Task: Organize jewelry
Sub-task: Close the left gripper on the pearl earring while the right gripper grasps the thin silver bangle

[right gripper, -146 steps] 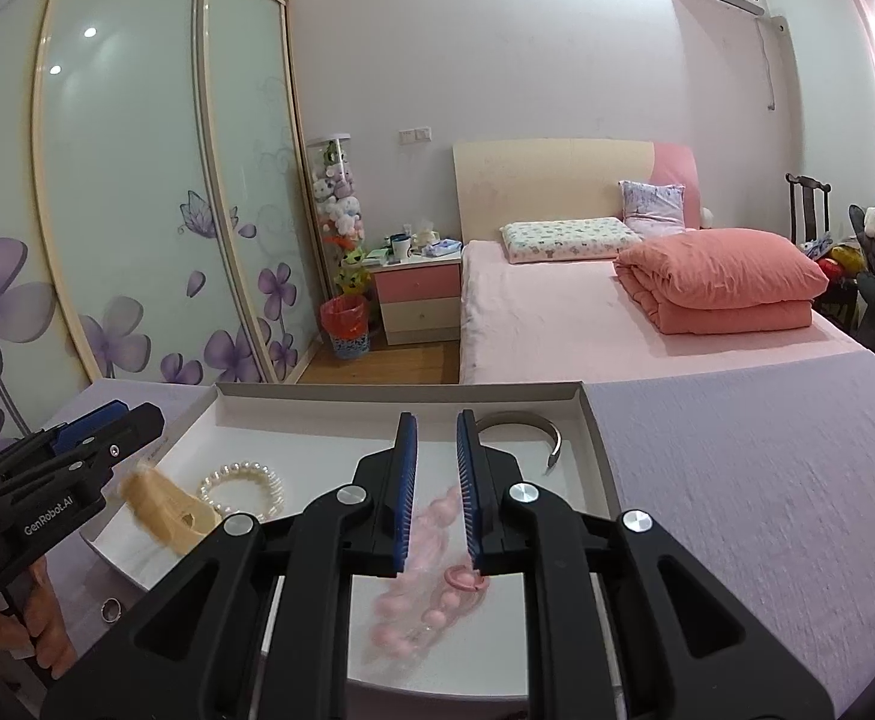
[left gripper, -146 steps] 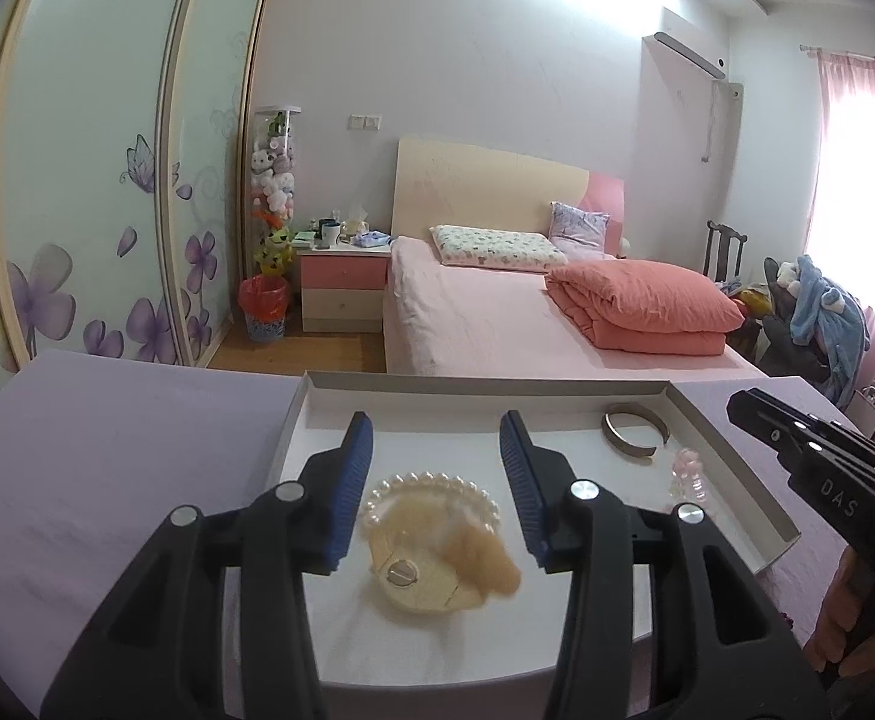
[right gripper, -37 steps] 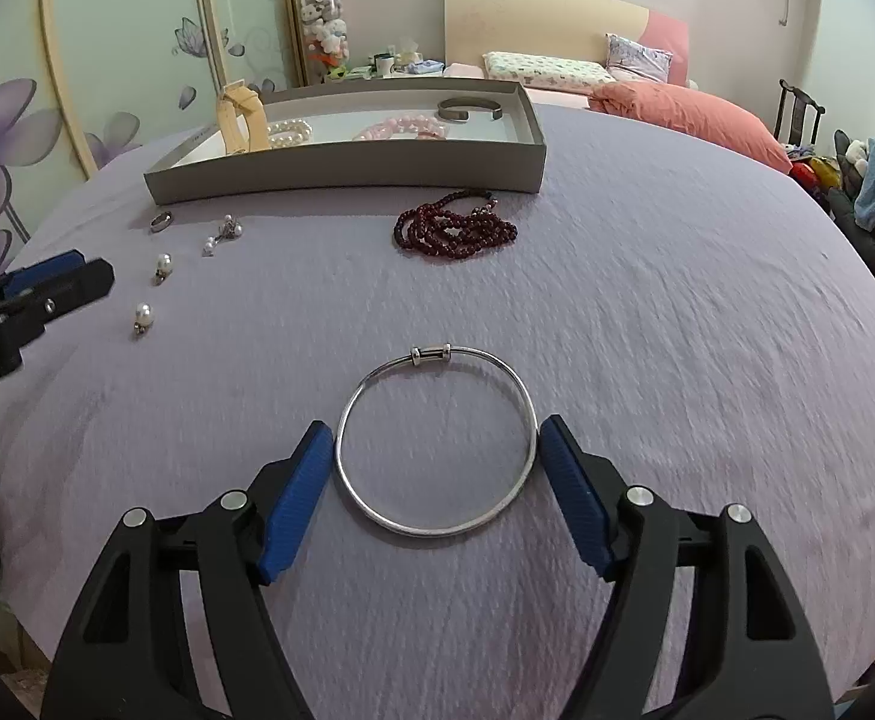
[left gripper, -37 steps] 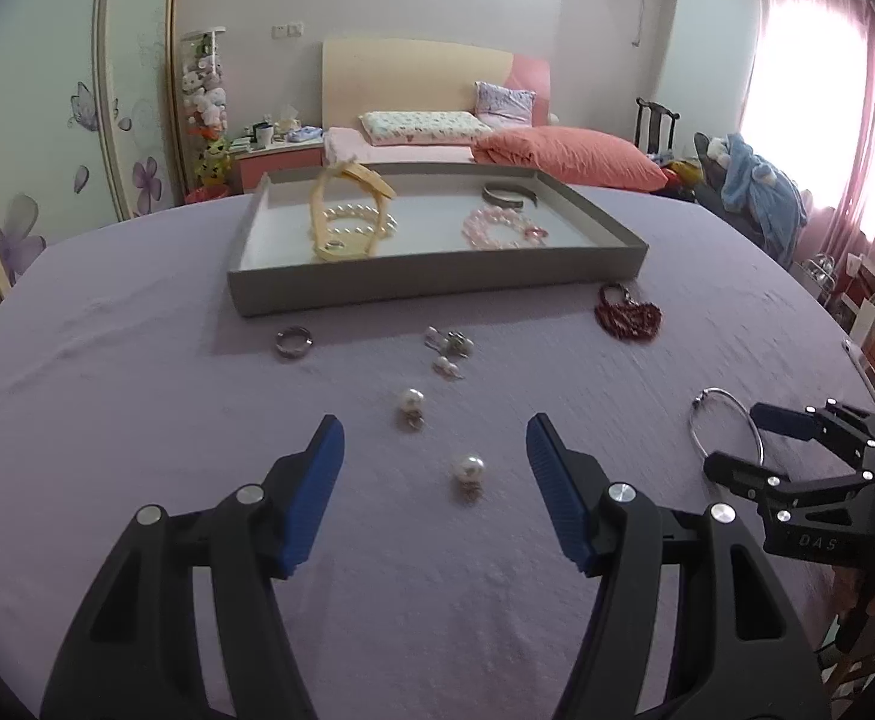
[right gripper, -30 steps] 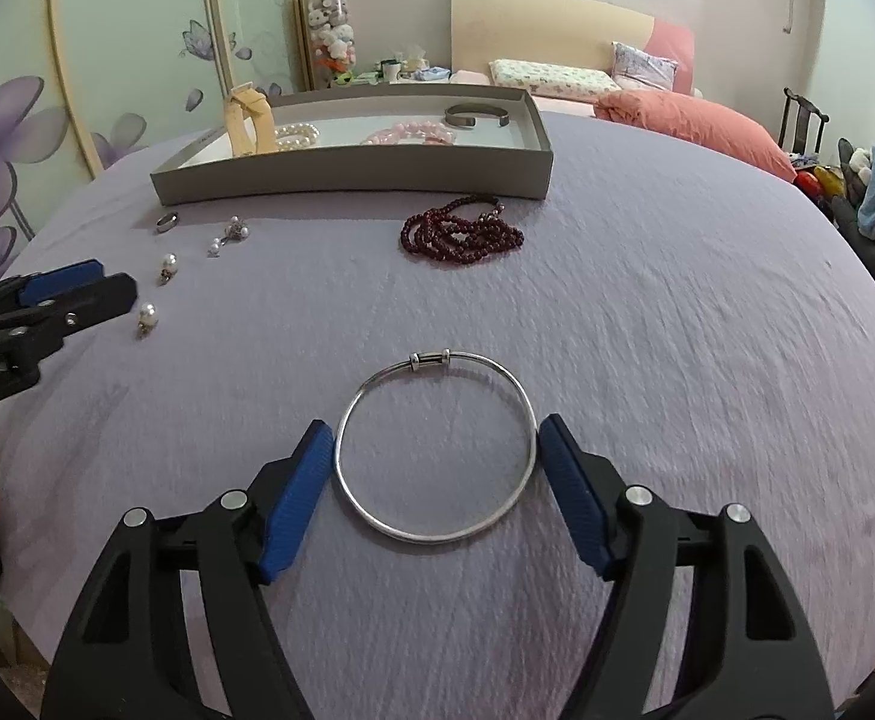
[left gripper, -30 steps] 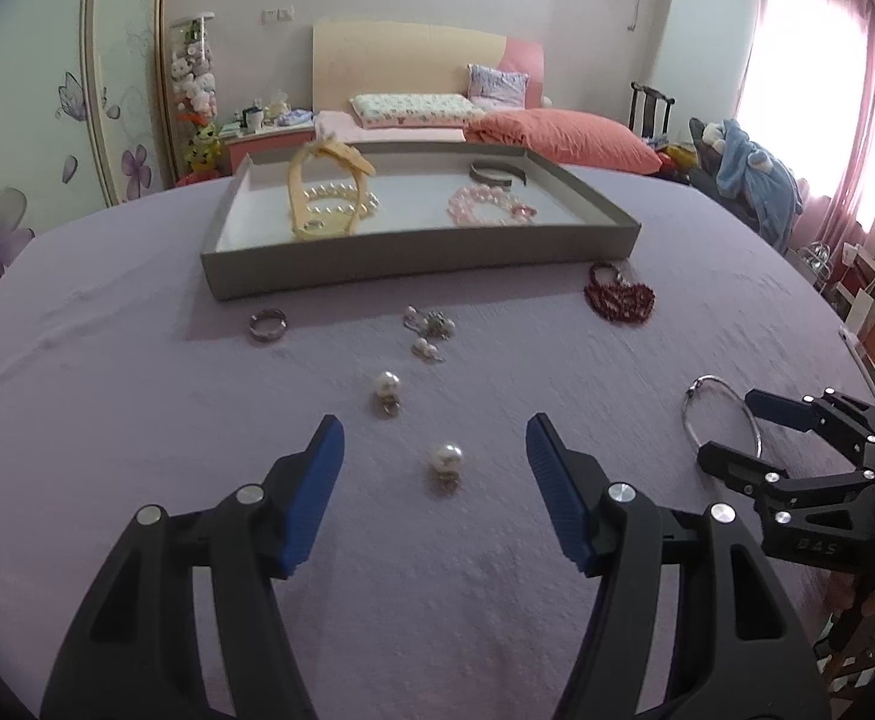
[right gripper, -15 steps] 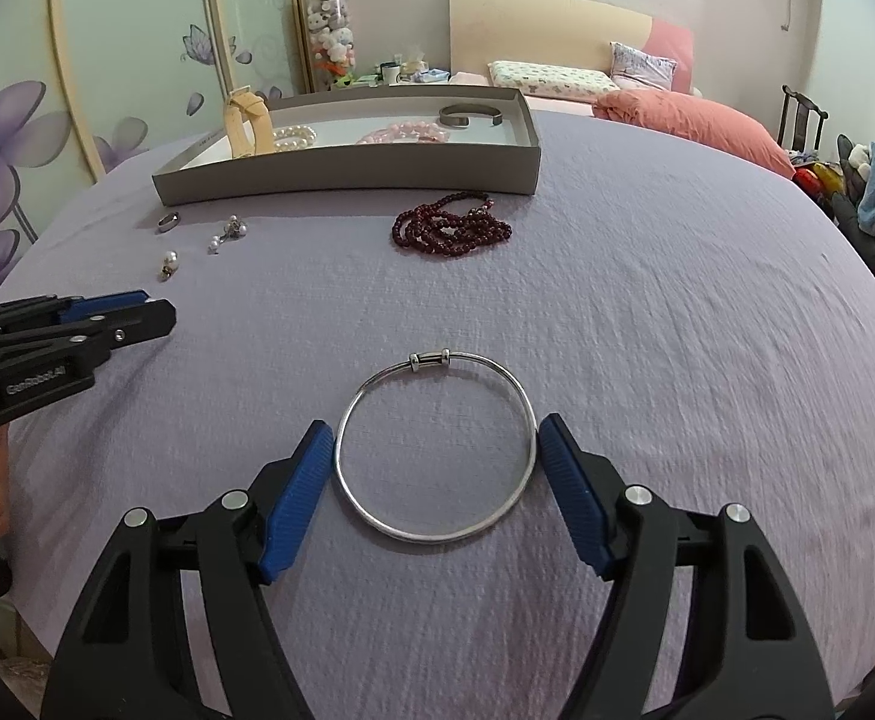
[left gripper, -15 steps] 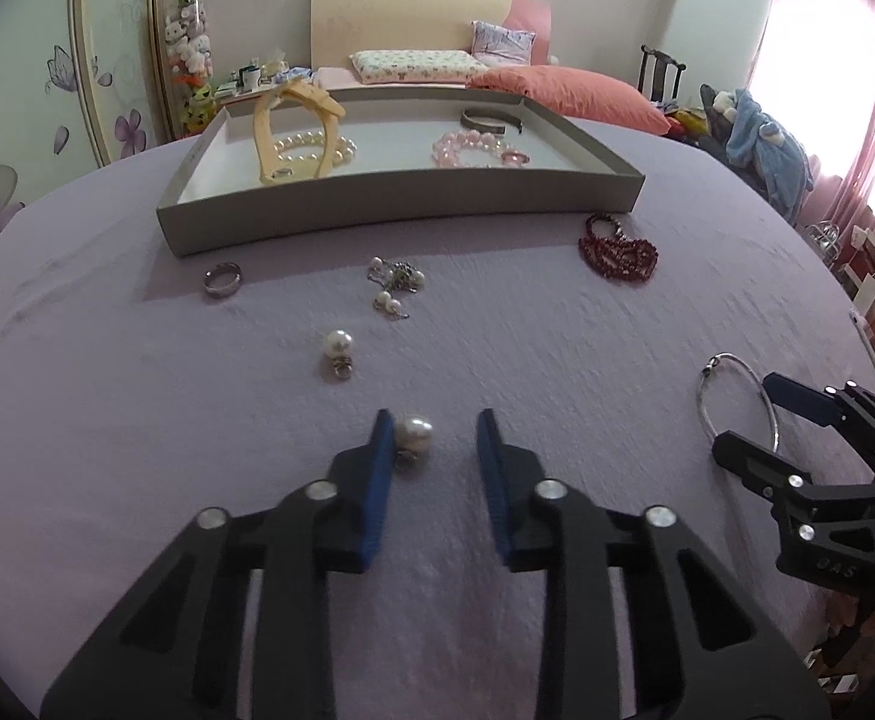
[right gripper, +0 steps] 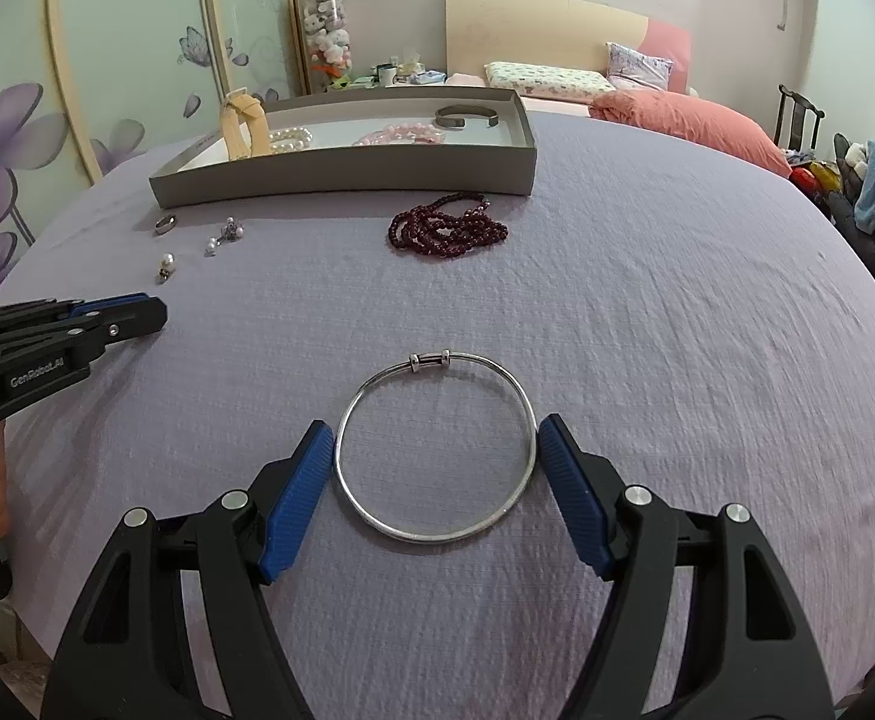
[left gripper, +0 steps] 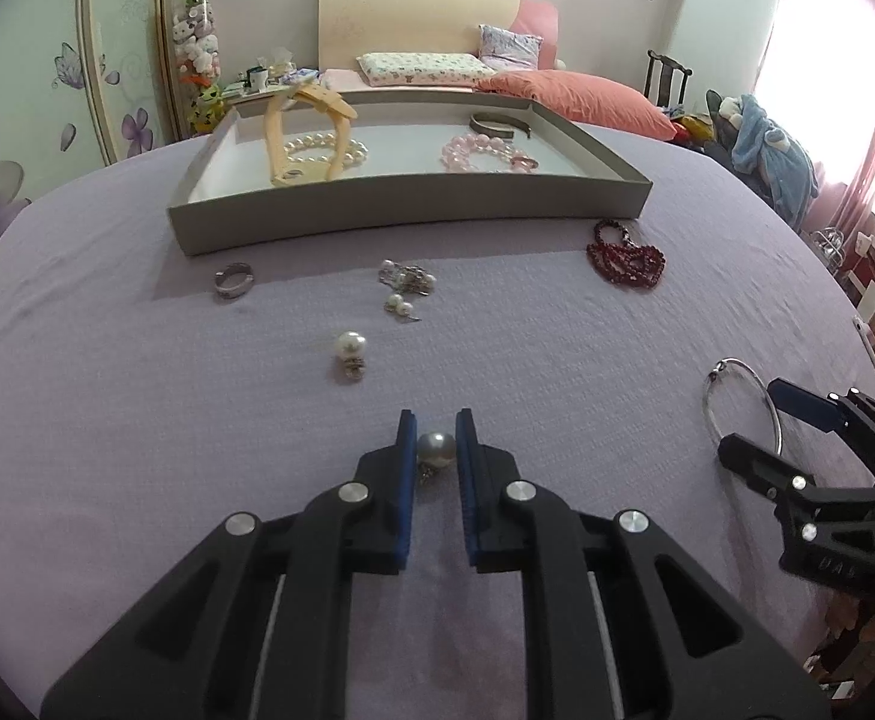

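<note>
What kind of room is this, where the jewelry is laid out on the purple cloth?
Most likely a home bedroom. A bed with a beige headboard and a folded salmon-pink quilt stands behind the cloth-covered table, a pink bedside cabinet holds small items, and sliding wardrobe doors with purple flower prints line the wall.

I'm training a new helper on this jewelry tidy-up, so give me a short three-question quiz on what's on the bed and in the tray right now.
1. True or false: the left gripper is closed on a pearl earring.
2. Which piece lies between the right gripper's open jaws? A) red bead strand B) silver bangle C) ring
3. Fill in: the pink bead bracelet lies in the grey ____.

Key:
1. True.
2. B, the silver bangle; the pads are not pressing it.
3. Tray.
</note>
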`<action>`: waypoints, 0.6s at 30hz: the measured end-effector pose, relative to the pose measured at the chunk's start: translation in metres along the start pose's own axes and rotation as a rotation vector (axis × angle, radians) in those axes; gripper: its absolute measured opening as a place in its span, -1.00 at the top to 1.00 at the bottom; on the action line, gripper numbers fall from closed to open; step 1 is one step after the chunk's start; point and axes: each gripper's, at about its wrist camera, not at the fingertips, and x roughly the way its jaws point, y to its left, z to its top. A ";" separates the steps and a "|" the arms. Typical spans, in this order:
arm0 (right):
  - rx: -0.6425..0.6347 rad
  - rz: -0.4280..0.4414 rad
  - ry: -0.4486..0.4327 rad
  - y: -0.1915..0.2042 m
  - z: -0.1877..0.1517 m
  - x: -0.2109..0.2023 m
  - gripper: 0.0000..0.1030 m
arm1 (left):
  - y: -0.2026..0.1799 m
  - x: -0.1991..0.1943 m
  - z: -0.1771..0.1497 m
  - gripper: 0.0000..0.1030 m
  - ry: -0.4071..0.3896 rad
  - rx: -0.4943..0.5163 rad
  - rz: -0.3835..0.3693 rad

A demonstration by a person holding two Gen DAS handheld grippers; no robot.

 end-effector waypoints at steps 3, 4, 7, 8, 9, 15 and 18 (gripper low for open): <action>0.017 0.003 -0.003 -0.004 0.001 0.000 -0.36 | 0.012 -0.009 -0.001 0.73 -0.022 -0.026 0.013; 0.021 0.004 -0.004 -0.005 0.002 0.000 -0.36 | 0.017 -0.012 -0.001 0.73 -0.032 -0.037 0.018; 0.021 -0.009 0.000 -0.006 0.003 0.001 -0.36 | 0.031 -0.024 0.002 0.73 -0.068 -0.067 0.040; 0.017 -0.016 0.006 -0.006 0.003 0.002 -0.36 | 0.035 -0.026 0.003 0.73 -0.076 -0.075 0.045; 0.012 -0.022 0.011 -0.006 0.003 0.002 -0.36 | 0.040 -0.030 0.004 0.73 -0.084 -0.087 0.051; -0.033 -0.035 0.055 -0.003 0.009 0.007 -0.38 | 0.055 -0.038 0.007 0.73 -0.109 -0.125 0.062; -0.031 -0.031 0.071 -0.005 0.012 0.009 -0.46 | 0.057 -0.040 0.009 0.73 -0.114 -0.131 0.061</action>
